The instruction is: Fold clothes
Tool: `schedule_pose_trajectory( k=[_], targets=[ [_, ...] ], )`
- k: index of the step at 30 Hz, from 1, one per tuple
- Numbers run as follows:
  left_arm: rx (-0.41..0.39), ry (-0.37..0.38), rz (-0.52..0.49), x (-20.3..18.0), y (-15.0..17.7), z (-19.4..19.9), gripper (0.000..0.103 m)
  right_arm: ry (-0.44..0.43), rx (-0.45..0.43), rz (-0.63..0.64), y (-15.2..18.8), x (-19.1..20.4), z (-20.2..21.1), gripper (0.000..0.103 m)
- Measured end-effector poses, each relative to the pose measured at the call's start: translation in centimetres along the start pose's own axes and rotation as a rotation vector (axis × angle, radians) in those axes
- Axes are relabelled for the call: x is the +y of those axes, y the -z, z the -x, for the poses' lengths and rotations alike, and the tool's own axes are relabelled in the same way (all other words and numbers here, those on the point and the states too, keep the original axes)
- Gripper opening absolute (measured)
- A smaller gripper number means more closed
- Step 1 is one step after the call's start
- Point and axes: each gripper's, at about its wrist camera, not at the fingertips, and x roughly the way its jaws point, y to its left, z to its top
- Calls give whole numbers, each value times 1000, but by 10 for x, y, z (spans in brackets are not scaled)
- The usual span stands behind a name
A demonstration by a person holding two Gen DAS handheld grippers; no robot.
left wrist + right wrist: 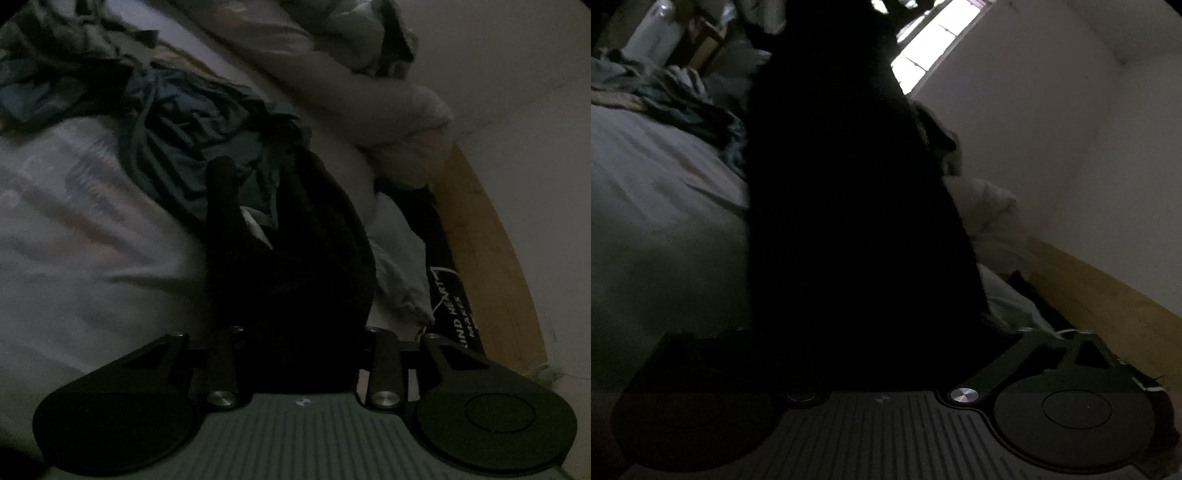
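In the left wrist view, a white bed sheet (pixel 81 229) fills the left side of the picture. At the upper left lies a messy heap of grey and blue clothes (pixel 48 62). Just right of it, a crumpled blue garment (pixel 177 122) lies on the sheet. In the middle, the left gripper (pixel 258 184) has its 2 dark fingers close together, squeezing a black garment (pixel 317 229). A small white tag (pixel 256 225) shows in the fold of the black cloth, but no words on it can be read. To the right of that sits a white pillow (pixel 417 136), and below it lies a black cloth with white print (pixel 448 295). The letters "KIND HEART" and "MAKES" can be read there; the rest is cut off. Right of it runs a yellow wooden bed edge (pixel 487 251), then a pale wall (pixel 517 92). In the right wrist view, the same white bed sheet (pixel 650 206) is at the left, with the heap of clothes (pixel 676 99) at the upper left. The black garment (pixel 849 206) hangs like a tall dark shape through the middle and hides the right gripper's fingers, so I cannot tell if it is holding anything. A bright window (pixel 934 44) glows at the top, right of the black garment. The wooden bed edge (pixel 1108 295) is at the lower right.
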Motion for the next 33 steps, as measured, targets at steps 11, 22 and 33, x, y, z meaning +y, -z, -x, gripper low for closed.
schedule_pose_trajectory(
  k=[11, 22, 33],
  targets=[
    [-26, 58, 18, -2, 15, 29, 34, -190, -34, 175, -25, -68, 8, 23],
    [-75, 230, 6, -88, 11, 33, 34, -120, -91, 221, -72, -180, 11, 21],
    [-112, 426, -143, -231, -23, -2, 34, 70, -177, 279, -117, -321, -15, 21]
  ],
)
